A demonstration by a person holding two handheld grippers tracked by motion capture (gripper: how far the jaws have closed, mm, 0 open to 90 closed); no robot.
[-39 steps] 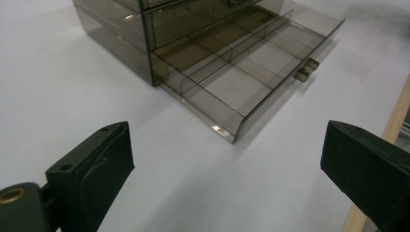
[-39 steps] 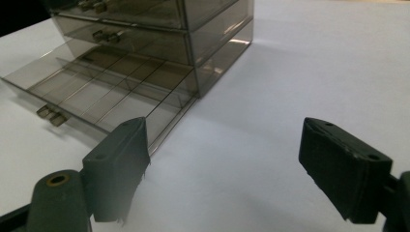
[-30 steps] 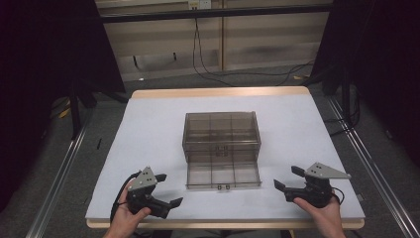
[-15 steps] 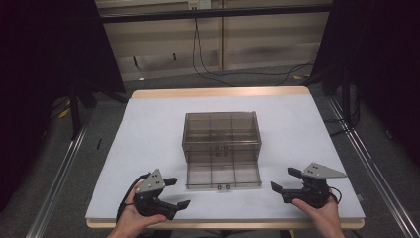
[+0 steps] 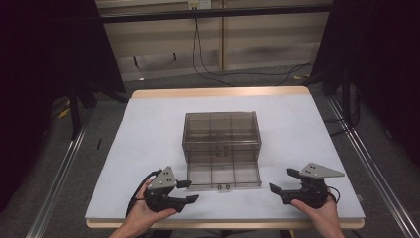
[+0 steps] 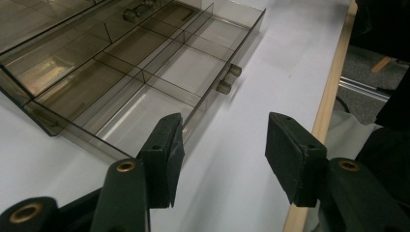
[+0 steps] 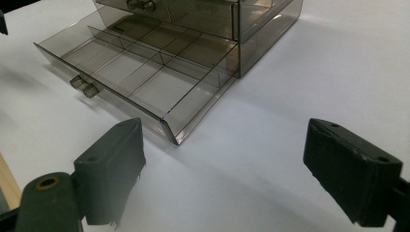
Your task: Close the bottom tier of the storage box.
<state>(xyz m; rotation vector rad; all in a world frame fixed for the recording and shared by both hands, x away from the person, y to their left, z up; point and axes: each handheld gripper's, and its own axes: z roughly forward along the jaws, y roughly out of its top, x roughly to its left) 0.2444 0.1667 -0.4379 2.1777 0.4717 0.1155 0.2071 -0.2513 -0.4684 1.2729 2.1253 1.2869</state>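
A smoky see-through drawer cabinet stands mid-table. Its bottom drawer is pulled out toward me, its compartments empty, with two small knobs on its front. My left gripper rests by the drawer's front left corner, held in a hand. Its jaws have just been closing and nothing is between them; in the left gripper view the gripper frames bare table beside the drawer. My right gripper sits wide open to the right of the drawer. In the right gripper view it faces the drawer's corner.
The white table has a wooden edge at the front and back. Metal rails run along both sides on the floor. Cables lie on the floor behind the table, with dark curtains to either side.
The left gripper has shifted right toward the drawer's front left corner, and its jaws have narrowed. The right gripper has stayed in place.
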